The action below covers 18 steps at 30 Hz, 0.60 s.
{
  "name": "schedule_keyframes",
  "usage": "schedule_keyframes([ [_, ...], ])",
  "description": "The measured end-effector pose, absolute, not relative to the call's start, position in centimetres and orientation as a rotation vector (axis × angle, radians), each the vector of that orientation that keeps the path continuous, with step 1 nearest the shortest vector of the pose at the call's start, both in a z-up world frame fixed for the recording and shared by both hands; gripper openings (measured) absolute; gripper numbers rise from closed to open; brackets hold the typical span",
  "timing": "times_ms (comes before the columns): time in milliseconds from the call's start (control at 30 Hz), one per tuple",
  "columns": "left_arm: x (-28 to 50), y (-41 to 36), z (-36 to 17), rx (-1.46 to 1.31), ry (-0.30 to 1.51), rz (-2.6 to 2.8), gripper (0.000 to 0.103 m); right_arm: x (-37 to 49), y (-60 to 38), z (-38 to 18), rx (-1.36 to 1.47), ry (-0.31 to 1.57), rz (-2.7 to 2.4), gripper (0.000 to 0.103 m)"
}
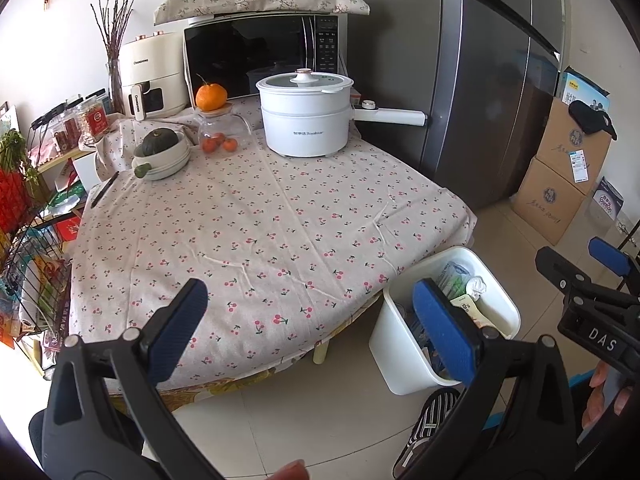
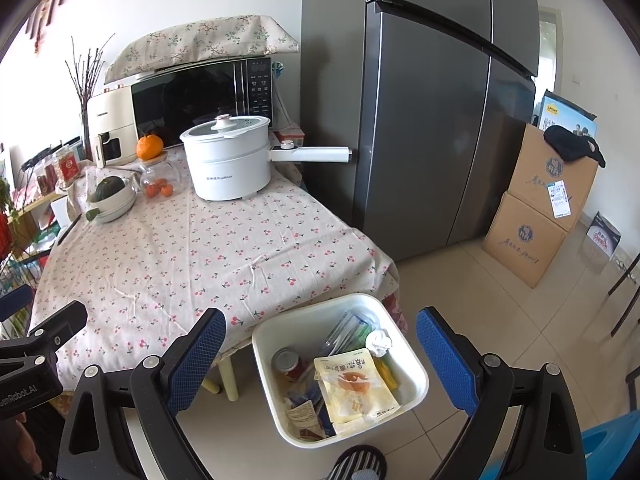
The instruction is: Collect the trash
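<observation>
Trash in the bin, both tongs empty.
The white bin [image 2: 340, 364] on the floor at the table [image 2: 180, 248] corner holds a yellow packet [image 2: 354, 384], can [image 2: 287, 362] and crumpled tissue [image 2: 378, 340]. Right tongs [image 2: 320, 352] gape wide above it, touching nothing; left tongs [image 1: 316, 324] gape wide over the table edge just beside it.

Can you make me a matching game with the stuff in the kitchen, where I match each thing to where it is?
Things:
1. big orange
2. green pumpkin
3. red can
4. black cap

Places:
A. inside the white trash bin on the floor
B. on top of the stacked cardboard boxes
C. on the lid of the glass jar
D. in the pale bowl on the table

Pairs: 1-C, 2-D, 3-A, 4-B
</observation>
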<state>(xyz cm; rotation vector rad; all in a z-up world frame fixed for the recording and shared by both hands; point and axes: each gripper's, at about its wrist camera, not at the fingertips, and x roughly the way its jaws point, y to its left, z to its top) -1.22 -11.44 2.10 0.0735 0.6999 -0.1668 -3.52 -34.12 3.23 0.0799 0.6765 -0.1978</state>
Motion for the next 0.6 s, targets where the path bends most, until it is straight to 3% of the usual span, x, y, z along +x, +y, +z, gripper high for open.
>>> schedule_keyframes([
  [600, -0.3, -11.1, 1.42, 0.066, 0.735, -0.184, 0.102, -3.15, -33.78, 2.82, 0.075, 0.688, -0.209, 0.099],
])
